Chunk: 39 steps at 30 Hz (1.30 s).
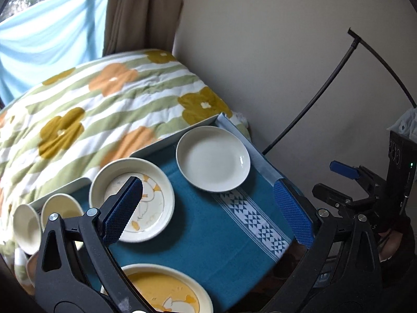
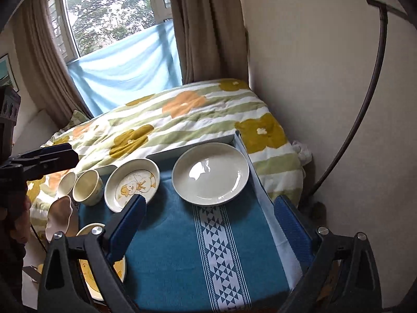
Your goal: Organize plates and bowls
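A plain cream plate [image 1: 213,158] [image 2: 210,173] lies at the far right of the blue-cloth table [image 1: 208,232] [image 2: 169,255]. A duck-print plate [image 1: 135,199] [image 2: 132,184] lies left of it. A yellow duck plate [image 1: 166,292] [image 2: 88,268] is at the near left. Two cream cups [image 1: 62,207] [image 2: 87,187] stand at the far left, with a scalloped dish [image 2: 58,219] beside them. My left gripper [image 1: 208,210] is open and empty above the cloth, one finger [image 1: 122,208] over the duck-print plate. My right gripper [image 2: 211,230] is open and empty over the cloth.
A bed with a flowered quilt [image 1: 104,109] [image 2: 182,120] lies just behind the table. A wall [image 1: 286,52] and a curved black rod [image 1: 325,96] [image 2: 365,104] are on the right. A window with curtains [image 2: 109,20] is behind the bed.
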Motion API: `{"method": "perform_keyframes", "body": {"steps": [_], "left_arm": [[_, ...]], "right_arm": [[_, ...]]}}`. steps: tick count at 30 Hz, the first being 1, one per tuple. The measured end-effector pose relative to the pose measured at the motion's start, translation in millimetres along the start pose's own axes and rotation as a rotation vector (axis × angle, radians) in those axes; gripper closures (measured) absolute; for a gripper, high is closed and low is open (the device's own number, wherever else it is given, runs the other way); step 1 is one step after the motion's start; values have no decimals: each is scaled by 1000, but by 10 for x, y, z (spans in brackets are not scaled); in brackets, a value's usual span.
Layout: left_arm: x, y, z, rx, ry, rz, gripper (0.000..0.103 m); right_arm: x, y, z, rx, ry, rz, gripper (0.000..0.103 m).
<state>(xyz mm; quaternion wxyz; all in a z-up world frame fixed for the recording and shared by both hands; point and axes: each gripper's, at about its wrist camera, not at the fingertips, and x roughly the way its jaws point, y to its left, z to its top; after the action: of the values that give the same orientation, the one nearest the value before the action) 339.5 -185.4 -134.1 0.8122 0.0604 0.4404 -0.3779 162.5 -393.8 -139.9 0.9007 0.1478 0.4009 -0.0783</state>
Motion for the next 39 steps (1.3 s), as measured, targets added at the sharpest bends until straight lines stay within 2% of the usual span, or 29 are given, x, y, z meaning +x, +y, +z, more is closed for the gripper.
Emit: {"method": "perform_keyframes", "body": {"steps": [5,8,9,10,13,16,19,22,23,24,26,29,33,39], "left_arm": [[1000,243,278,-35,138,-68,7],[1525,322,352,-24,224,-73,22],[1694,344,375,-19,254,-73,27],[1829,371,390,-15,278,-73,29],[2179,460,404,-12,339,-82,42],[2411,547,405,-16,386,-78,53],[2545,622,409,-16,410,-78,54],[2645,655,414,-8,428,-83,54],[2663,655,410,-3,432,-85,60],[2685,657,406,1,438,-86,71],[2722,667,387,3,451,-82,78],[2744,696,358,12,451,-57,91],[2746,743,358,-10,449,-72,92],[2715,677,346,16,435,-31,92]], "right_arm": [[681,-471,3,213,113,77,5],[1012,-627,-33,298,150,106,6],[1112,-654,-46,314,163,112,9],[1217,-672,-54,326,178,123,20],[1500,-716,-88,367,224,156,39],[1711,-758,-106,398,255,176,50],[1834,-796,-91,418,264,182,58],[1909,-796,-80,420,263,186,60],[1919,-791,-84,419,262,183,62],[1947,-806,-80,422,262,183,69],[1969,-832,-84,433,257,179,72],[1991,-850,-82,434,256,174,83],[2010,-817,-65,397,258,172,86],[2015,-804,-56,371,260,168,86]]}}
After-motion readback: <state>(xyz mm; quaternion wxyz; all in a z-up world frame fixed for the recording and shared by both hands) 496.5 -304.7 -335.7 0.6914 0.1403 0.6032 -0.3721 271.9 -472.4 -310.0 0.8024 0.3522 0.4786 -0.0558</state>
